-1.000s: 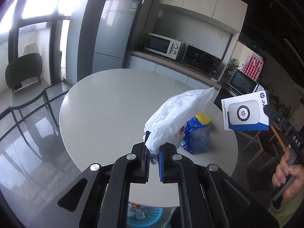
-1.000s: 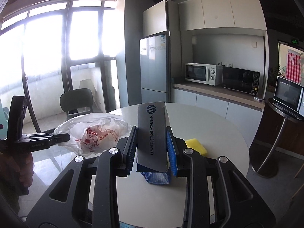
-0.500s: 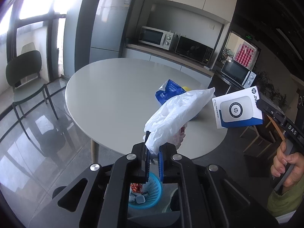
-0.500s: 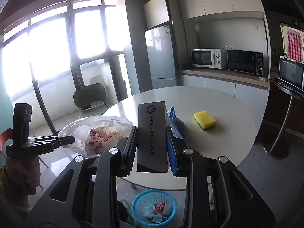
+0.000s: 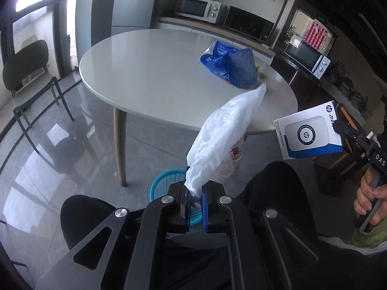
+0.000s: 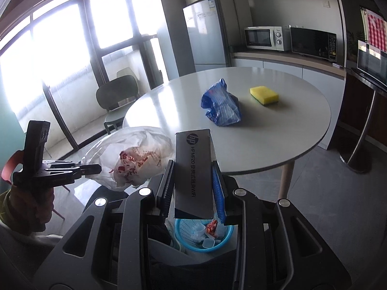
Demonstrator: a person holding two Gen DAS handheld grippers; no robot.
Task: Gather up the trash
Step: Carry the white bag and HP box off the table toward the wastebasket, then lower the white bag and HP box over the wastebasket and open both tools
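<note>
My left gripper (image 5: 195, 194) is shut on the neck of a white plastic bag (image 5: 225, 133) with red-printed wrappers inside; the right wrist view shows that bag (image 6: 135, 159) hanging at the left. My right gripper (image 6: 193, 188) is shut on a small HP box (image 6: 193, 174), which appears white and blue (image 5: 309, 133) in the left wrist view. Both are held off the table's near edge, above a blue mesh basket (image 6: 183, 232) on the floor that holds small trash; the basket (image 5: 164, 181) is partly hidden behind my fingers. A blue crumpled bag (image 6: 221, 106) lies on the round table (image 6: 290, 130).
A yellow sponge (image 6: 263, 95) lies on the table right of the blue bag. A dark chair (image 5: 26, 72) stands left of the table. The person's dark-trousered knees (image 5: 275, 188) flank the basket. A counter with microwaves (image 6: 266, 37) and a fridge line the back wall.
Both grippers have moved back off the table and down, tilting toward the floor. The blue basket has come into view beneath them. Bag and box stay gripped.
</note>
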